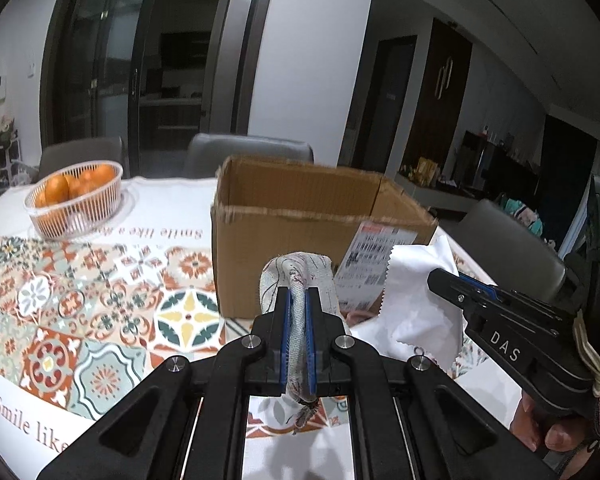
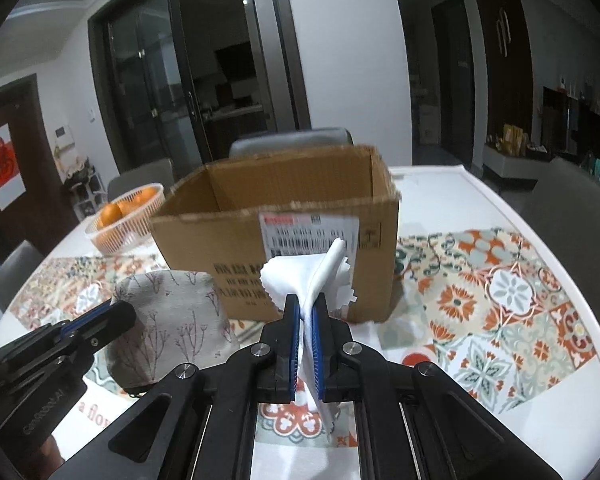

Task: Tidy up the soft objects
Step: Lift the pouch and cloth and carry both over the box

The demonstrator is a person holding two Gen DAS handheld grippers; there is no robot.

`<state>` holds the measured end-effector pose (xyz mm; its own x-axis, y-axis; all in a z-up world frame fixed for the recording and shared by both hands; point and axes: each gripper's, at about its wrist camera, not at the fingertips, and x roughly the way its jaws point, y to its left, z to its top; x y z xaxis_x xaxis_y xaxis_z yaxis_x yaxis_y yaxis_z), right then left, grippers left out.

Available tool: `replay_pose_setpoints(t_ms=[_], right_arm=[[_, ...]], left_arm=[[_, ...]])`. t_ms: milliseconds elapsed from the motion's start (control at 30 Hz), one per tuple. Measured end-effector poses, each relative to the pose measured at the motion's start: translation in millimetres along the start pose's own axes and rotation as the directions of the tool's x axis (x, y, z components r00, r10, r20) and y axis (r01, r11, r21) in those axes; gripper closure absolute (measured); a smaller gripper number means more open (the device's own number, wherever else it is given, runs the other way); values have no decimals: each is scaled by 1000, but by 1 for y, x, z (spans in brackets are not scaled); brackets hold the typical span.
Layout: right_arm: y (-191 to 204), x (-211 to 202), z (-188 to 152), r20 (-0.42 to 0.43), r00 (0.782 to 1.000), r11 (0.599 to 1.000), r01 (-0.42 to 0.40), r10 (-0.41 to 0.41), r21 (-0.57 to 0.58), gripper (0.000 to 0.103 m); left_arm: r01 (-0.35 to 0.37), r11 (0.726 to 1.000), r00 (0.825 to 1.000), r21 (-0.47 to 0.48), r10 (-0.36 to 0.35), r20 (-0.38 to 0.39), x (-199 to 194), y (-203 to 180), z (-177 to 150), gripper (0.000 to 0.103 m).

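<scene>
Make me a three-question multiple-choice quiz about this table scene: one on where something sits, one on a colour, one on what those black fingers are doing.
1. Where is the basket of oranges?
A. Inside the box
B. On the table, left of the cardboard box
C. On a chair

2. What colour is the cloth in the right gripper?
A. White
B. Red
C. Black

3. The left gripper is:
A. Open, empty
B. Shut on the patterned fabric
C. Resting on the box

Answers: B, basket stands beside the box; A, plainly white; B, fabric is pinched between its pads.
</scene>
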<state>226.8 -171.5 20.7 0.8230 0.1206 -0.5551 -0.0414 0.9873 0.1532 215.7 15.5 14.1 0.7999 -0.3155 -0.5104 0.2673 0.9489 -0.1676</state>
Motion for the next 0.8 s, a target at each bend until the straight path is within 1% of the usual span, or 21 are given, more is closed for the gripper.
replay_pose_setpoints(t_ms=[233,400,800], right_arm=[[9,-23,19,79,997,1000,-16,17,-12,95],[14,-36,33,133,991,1000,-20,23,-23,95],[18,-48,66,230,973,999,-19,28,-41,95]], left_arm=[[3,1000,997,14,-4,77,-18,-3,21,94],[1,1000,991,23,-4,130,-27,-2,36,94],[-9,998,974,57,-4,224,-31,-4,69,94]])
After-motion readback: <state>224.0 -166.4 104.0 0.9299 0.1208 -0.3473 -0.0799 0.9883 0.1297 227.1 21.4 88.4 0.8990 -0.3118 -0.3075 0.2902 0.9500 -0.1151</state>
